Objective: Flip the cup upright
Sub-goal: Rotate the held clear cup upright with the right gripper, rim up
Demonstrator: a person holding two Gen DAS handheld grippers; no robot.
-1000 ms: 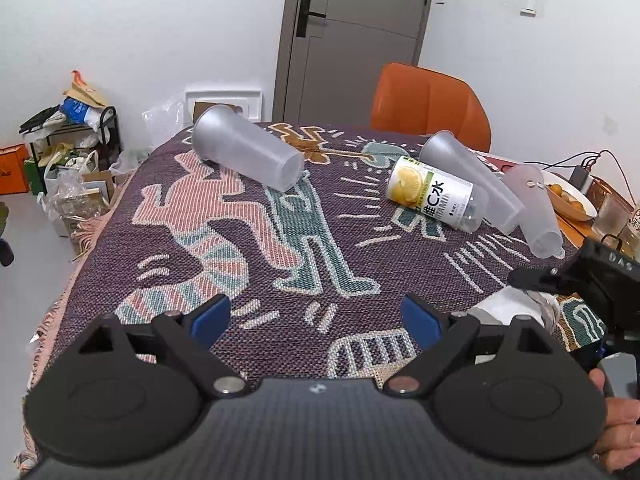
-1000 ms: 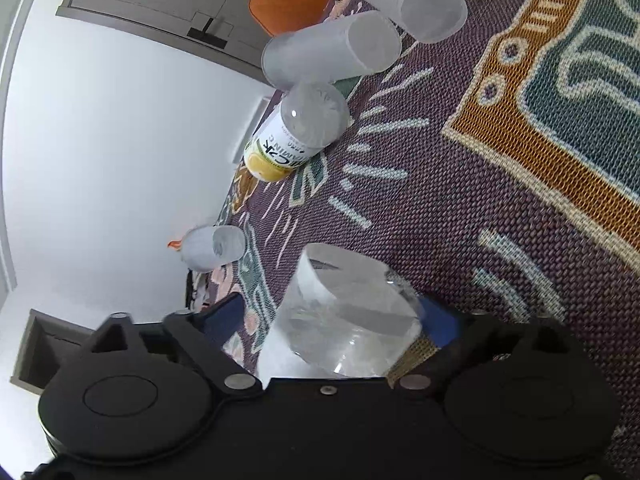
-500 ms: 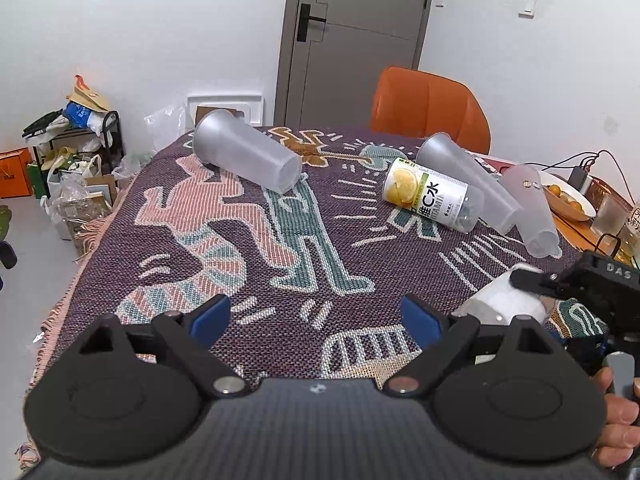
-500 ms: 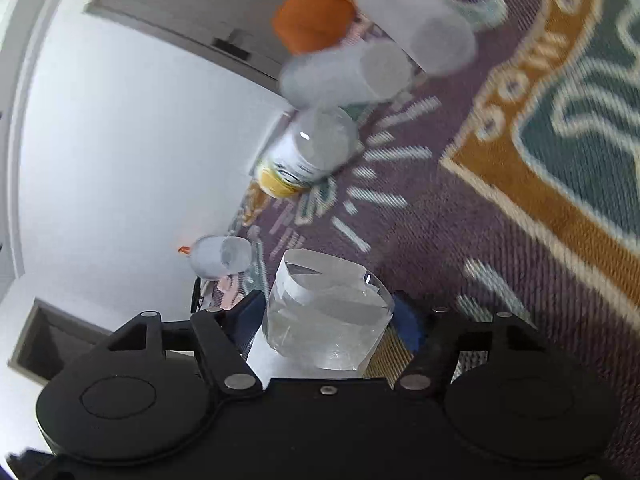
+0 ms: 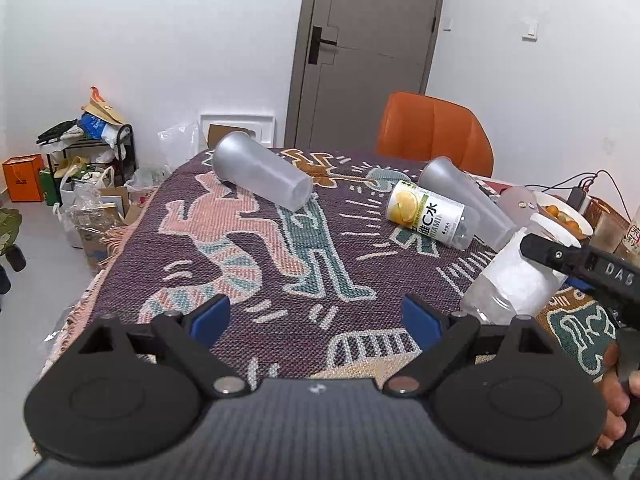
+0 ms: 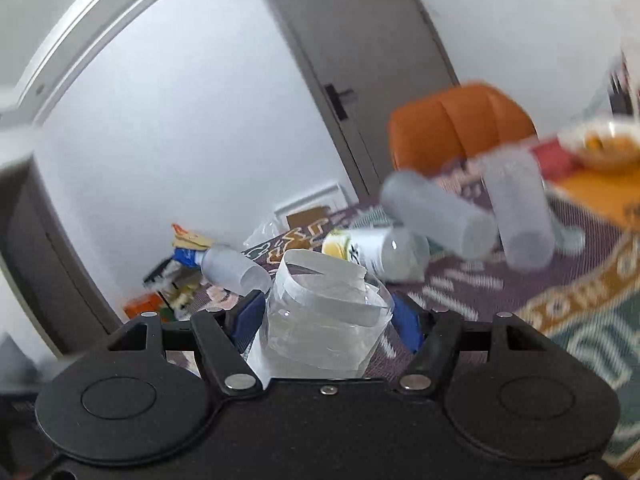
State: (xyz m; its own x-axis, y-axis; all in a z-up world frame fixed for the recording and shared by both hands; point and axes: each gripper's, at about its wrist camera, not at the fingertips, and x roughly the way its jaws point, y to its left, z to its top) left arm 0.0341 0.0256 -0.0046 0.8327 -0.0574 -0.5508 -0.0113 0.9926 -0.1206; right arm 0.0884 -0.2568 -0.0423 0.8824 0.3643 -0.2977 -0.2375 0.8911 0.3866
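My right gripper (image 6: 326,318) is shut on a clear plastic cup (image 6: 320,320) with a white band. In the left wrist view the same cup (image 5: 516,276) is tilted, base low toward the cloth and rim up to the right, held just above the table's right side. My left gripper (image 5: 316,320) is open and empty above the near edge of the patterned tablecloth (image 5: 256,248). Three frosted cups lie on their sides: one at the far left (image 5: 260,174), two at the far right (image 5: 464,196).
A lemon-label bottle (image 5: 430,212) lies on its side between the cups. An orange chair (image 5: 434,136) stands behind the table. A bowl of oranges (image 5: 564,216) and cables sit at the right edge. Clutter and bags fill the floor at left.
My right gripper has lifted and rotated the clear cup from lying toward upright; its view swung from the cloth up to the room. The left gripper barely moved.
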